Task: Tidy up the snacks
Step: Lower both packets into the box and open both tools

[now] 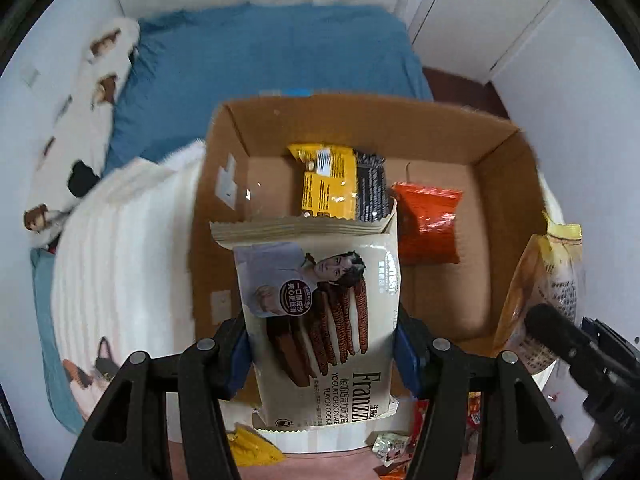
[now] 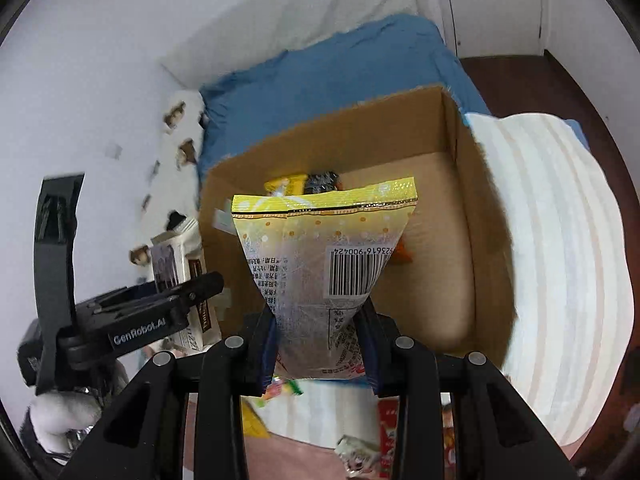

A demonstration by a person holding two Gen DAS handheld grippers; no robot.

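Left-wrist view: left tongs (image 1: 322,354) clamp a cookie pack (image 1: 320,320) lengthwise above the cardboard box (image 1: 224,184) holding snacks; right tongs (image 2: 320,350) clench a yellow pouch (image 2: 320,264).

Your cookie pack (image 1: 320,320) hides the near wall of the cardboard box (image 1: 500,136) and part of the black packet (image 1: 372,188). The yellow pouch (image 2: 328,264) covers most of the box's contents. Loose snacks (image 1: 390,446) below are blurred, cut off by the fingers (image 1: 236,352).
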